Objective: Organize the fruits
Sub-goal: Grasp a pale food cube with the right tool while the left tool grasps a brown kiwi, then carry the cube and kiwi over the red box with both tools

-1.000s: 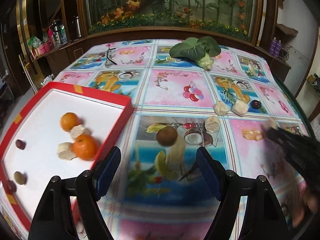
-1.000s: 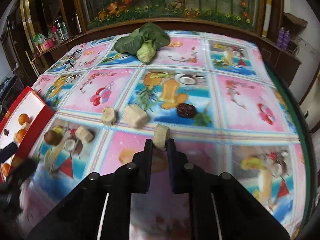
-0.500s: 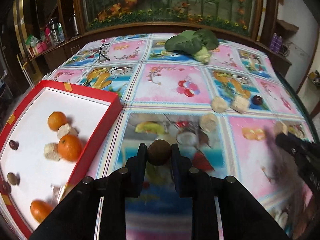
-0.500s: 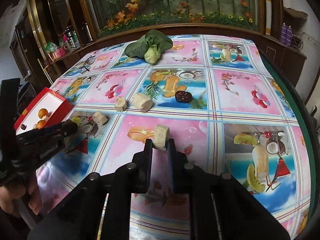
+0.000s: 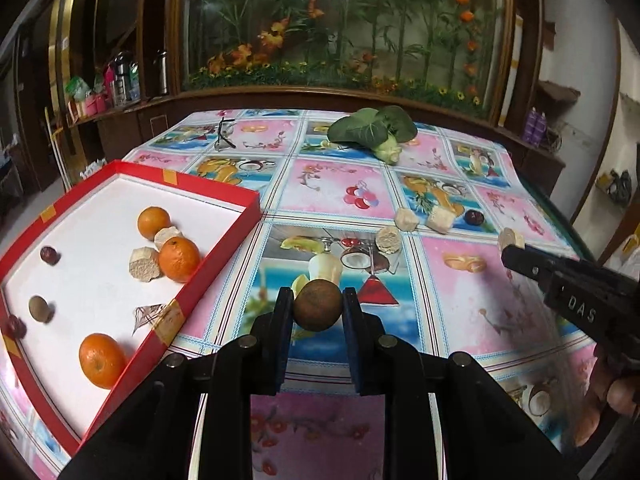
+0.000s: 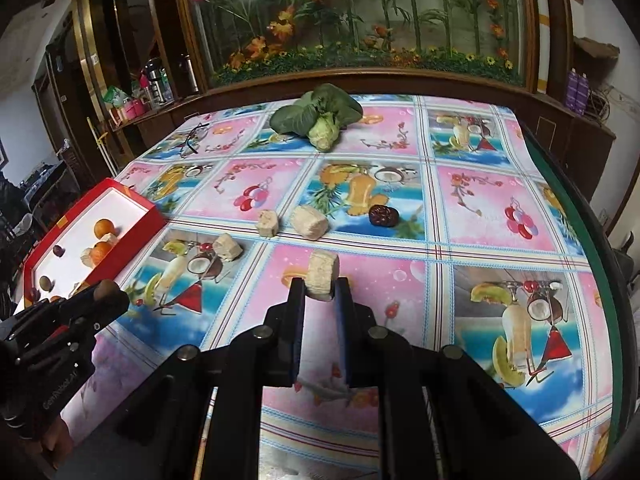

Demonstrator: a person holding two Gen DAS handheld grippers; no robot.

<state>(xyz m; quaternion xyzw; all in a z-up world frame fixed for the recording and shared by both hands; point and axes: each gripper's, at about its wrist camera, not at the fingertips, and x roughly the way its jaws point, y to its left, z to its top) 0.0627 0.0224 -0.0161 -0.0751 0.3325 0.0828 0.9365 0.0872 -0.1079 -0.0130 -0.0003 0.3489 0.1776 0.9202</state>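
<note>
My left gripper [image 5: 317,304] is shut on a round brown fruit [image 5: 318,305], held just above the tablecloth to the right of the red box [image 5: 224,254]. Inside the box lie three oranges [image 5: 179,259], pale chunks [image 5: 143,268] and small dark fruits [image 5: 49,255]. My right gripper [image 6: 320,286] is shut on a pale beige chunk [image 6: 322,275], lifted over a pink square. Three more pale chunks [image 6: 309,222] and a dark red date [image 6: 383,215] lie on the cloth beyond it. The right gripper [image 5: 510,250] with its chunk also shows at the right of the left wrist view.
A leafy green vegetable [image 6: 320,116] lies at the far middle of the table, and a pair of glasses [image 5: 224,136] at the far left. The table's dark green edge [image 6: 580,216] runs down the right. A wooden cabinet with a plant display stands behind.
My left gripper moved forward, closed on the brown fruit and lifted it toward the red box. My right gripper drew back and up a little, the pale chunk still in it.
</note>
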